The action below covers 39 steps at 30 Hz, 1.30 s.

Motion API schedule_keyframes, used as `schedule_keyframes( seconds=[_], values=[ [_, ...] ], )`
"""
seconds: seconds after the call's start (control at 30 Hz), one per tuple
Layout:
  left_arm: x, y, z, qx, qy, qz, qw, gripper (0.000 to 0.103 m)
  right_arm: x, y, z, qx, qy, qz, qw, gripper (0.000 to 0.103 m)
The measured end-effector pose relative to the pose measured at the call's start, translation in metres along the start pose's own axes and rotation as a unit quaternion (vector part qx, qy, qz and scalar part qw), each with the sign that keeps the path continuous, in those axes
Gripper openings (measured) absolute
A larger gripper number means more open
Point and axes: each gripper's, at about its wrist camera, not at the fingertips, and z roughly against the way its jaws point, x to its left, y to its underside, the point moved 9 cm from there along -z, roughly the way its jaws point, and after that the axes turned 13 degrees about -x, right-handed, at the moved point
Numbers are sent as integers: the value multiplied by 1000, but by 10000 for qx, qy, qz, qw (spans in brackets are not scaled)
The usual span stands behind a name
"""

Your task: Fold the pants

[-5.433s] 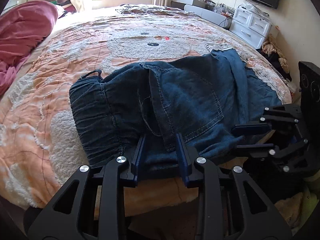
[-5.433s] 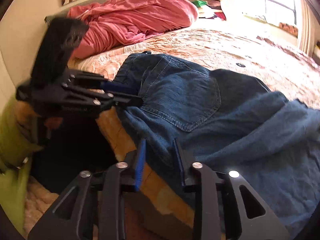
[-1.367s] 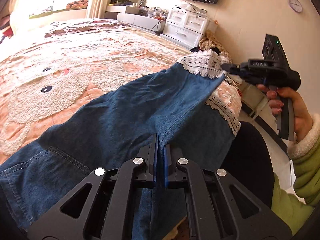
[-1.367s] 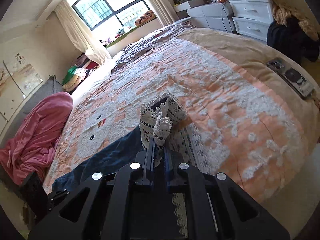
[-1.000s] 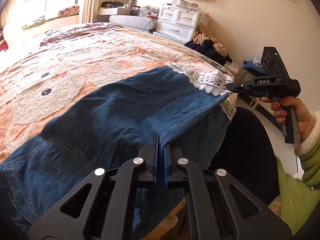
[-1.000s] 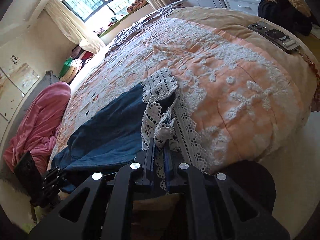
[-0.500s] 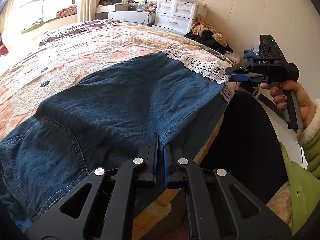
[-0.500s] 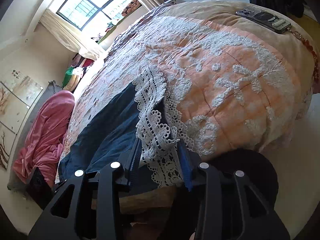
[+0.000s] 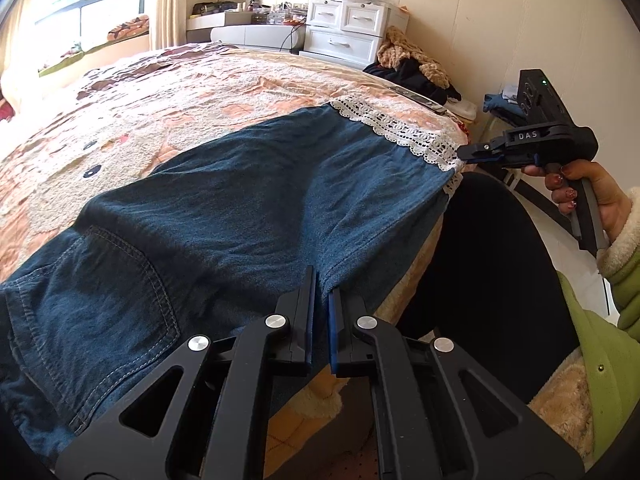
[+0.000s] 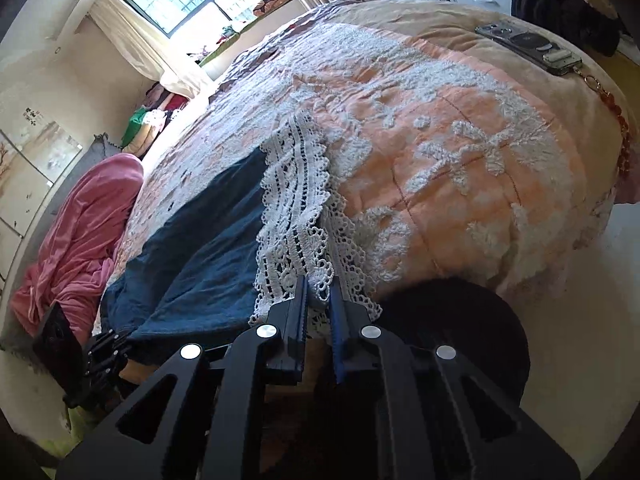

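Denim pants lie stretched lengthwise along the near edge of the bed, seat and back pocket toward my left, the legs running out to the white lace hem near the bed's corner; I keep them taut like this, I judge, so both legs sit flat one over the other before any fold goes in. My left gripper is clenched on the near edge of the fabric about mid-leg, pinning that side. My right gripper sits at the lace hem; its jaws have just been closing, and lace lies between the blue pads, so I read it as grasping the hem corner again. The person's hand on that handle is well off the bed's edge. A phone lies farther along the bedspread, well clear. A pink blanket is heaped at the far end.
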Motion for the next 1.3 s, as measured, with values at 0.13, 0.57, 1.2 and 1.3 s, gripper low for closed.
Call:
schedule_keyframes(
  seconds=[0.13,0.57,1.2,1.3],
  values=[
    [-2,5,-6,107,6,-69,9999,1,-7,8,-6,140,198,80,9997,9],
    [0,16,-19,225,35,-25,9997,3,-9,0,7,-28,783,454,9959,25],
    [15,-5,36,-271,-213,383,9987,33,85,31,-62,615,205,1886,9799,47],
    [46,-1,50,-196,-905,551,9942,33,75,39,-59,650,310,1904,9791,47]
  ],
)
